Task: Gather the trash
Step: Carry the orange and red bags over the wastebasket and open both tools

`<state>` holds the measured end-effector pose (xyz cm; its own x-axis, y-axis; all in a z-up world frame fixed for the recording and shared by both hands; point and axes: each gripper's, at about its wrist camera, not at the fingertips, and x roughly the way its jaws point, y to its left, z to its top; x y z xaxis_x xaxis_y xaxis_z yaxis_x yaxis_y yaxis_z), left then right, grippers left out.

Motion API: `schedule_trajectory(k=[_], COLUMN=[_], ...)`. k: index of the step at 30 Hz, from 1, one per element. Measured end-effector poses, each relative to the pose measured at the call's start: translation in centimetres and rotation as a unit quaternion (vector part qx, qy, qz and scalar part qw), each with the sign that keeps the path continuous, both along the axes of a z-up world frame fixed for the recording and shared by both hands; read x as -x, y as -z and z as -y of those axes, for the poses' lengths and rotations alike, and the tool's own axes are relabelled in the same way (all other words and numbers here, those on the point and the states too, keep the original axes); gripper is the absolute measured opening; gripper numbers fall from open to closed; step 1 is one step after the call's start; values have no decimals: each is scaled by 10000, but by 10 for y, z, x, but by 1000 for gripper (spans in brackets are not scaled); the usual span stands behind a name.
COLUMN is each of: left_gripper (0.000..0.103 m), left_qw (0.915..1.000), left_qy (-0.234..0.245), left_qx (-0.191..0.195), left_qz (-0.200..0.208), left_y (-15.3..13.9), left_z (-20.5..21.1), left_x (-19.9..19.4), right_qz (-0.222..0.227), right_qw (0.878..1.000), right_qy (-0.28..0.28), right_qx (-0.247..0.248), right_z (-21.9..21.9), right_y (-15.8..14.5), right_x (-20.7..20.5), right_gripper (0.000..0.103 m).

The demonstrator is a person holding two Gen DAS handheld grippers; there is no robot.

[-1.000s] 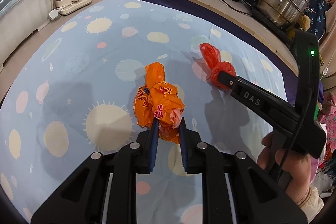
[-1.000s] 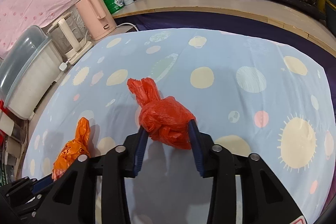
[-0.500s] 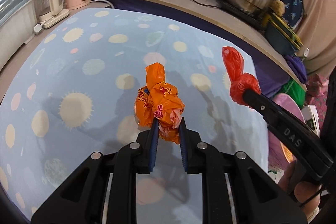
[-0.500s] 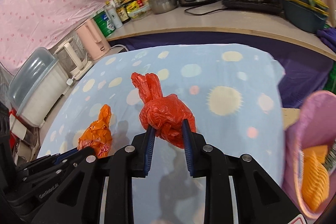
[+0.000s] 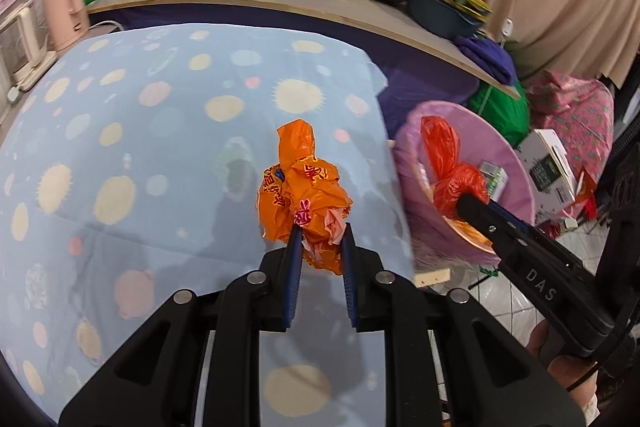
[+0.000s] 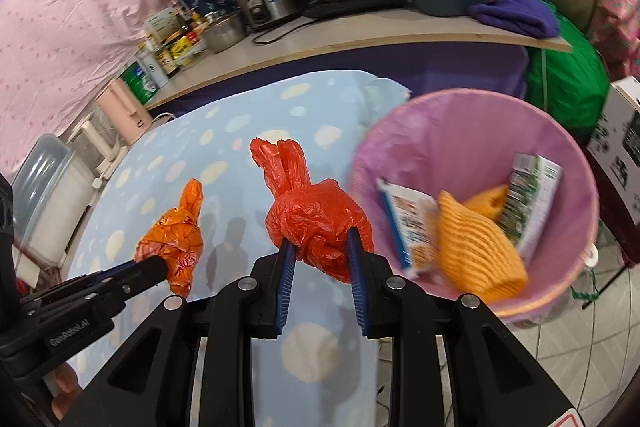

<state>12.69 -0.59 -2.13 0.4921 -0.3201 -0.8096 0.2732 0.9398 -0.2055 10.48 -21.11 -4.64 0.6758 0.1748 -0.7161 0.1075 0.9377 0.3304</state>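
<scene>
- The pink-lined bin [image 6: 472, 131] stands on the floor just beside the table [image 5: 120, 131]; inside lie an orange knitted item [image 6: 476, 247], a printed wrapper [image 6: 404, 215] and a green-printed carton [image 6: 532, 195].
- The left gripper [image 5: 320, 231] is clenched on a knotted orange bag [image 5: 302, 195], above the spotted blue cloth.
- The right gripper [image 6: 320, 247] grasps a knotted red bag [image 6: 312, 211], near the bin's rim.

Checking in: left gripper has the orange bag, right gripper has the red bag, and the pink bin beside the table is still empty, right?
Not quite. The pink bin is not empty: the right wrist view shows packets and orange trash already inside. The rest holds: the left gripper is shut on the orange bag, and the right gripper on the red bag.
</scene>
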Motion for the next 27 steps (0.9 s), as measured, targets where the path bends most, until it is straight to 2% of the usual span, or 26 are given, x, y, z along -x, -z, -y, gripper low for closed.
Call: schedule_trajectory(k=[14, 27], left_gripper=[18, 18], left_qw=[9981, 9935], left_qy=[617, 1085], left_qx=[75, 132], left_qz=[23, 326], left_y=[-7, -35], left_z=[66, 131], left_x=[25, 15], right_qz=[-45, 110], right_qw=[9973, 9932], right_qy=[712, 1145], right_qx=[-180, -152], right_z=[69, 116], right_y=[10, -5], right_x=[50, 54], right_gripper=[24, 25])
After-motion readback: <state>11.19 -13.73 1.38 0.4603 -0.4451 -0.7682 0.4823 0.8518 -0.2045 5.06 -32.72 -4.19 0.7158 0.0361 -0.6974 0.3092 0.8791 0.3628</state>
